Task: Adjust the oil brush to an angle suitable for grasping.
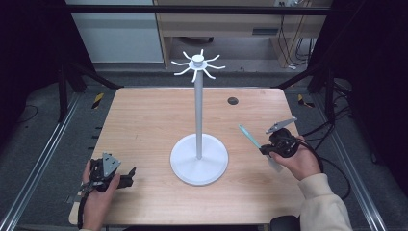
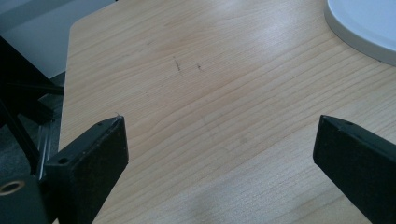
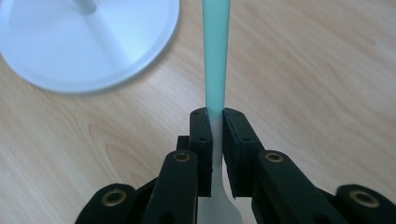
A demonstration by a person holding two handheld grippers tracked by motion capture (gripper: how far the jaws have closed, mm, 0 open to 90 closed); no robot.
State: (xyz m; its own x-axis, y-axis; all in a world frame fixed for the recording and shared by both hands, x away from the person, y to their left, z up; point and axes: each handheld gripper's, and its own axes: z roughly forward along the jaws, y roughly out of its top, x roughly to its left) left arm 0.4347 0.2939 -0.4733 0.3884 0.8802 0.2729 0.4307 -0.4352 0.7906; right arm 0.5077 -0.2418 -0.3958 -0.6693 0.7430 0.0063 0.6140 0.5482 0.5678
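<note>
We see a grey carpeted floor (image 1: 43, 159), a wooden cabinet (image 1: 226, 24) beyond, and black frame bars (image 1: 192, 9) overhead.

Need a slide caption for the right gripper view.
Right gripper clamps a teal-and-white utensil above the wooden table, beside the white stand's round base.

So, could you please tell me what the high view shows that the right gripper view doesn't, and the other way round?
The high view alone takes in the stand's pole with hooks on top, the left gripper with its jaws apart, and both hands. The right gripper view alone shows how the right gripper clamps the teal stick, at a white neck just above a wider white end. Both show the wooden table, the stand's round white base and the stick.
</note>
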